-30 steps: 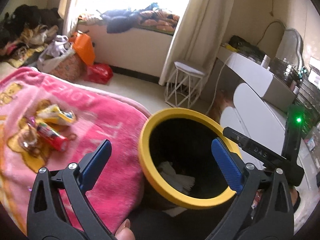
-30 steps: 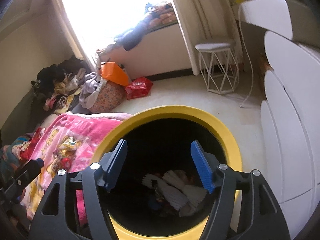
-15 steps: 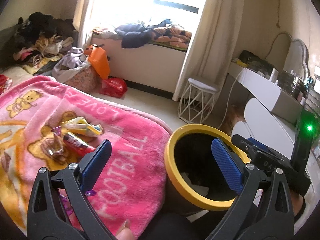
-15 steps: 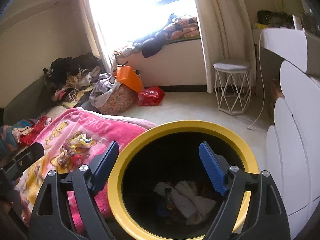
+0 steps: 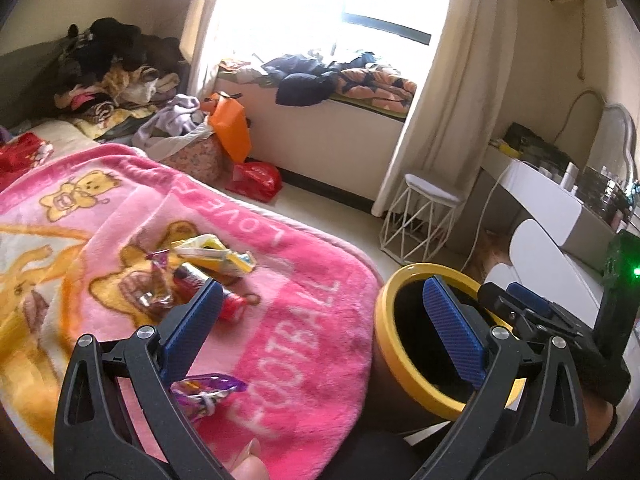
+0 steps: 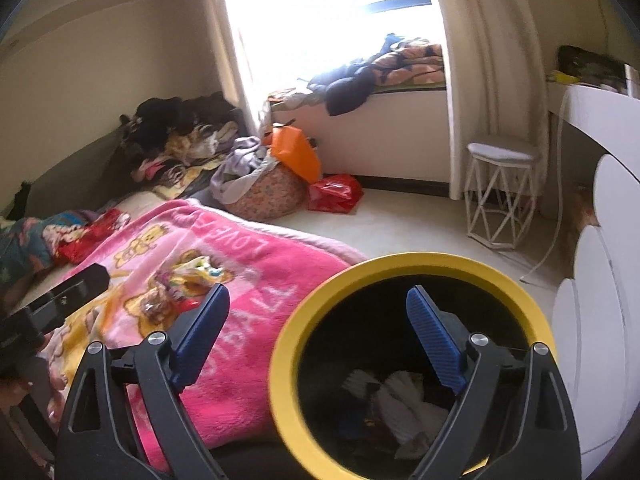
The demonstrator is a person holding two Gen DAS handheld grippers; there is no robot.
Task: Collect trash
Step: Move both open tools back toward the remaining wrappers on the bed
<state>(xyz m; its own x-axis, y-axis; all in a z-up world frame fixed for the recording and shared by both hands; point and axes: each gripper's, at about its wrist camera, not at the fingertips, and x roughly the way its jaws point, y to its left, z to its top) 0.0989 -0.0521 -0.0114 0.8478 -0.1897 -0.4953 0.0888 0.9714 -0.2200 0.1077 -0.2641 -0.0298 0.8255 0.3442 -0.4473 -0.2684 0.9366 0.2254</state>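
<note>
Both jaws spread wide and empty, the left hand-held gripper hangs over a pink blanket on the bed, where snack wrappers lie in a loose heap. Just beside the blanket's edge stands a yellow-rimmed bin with crumpled paper inside; the right hand-held gripper, equally open, hovers above its rim.
</note>
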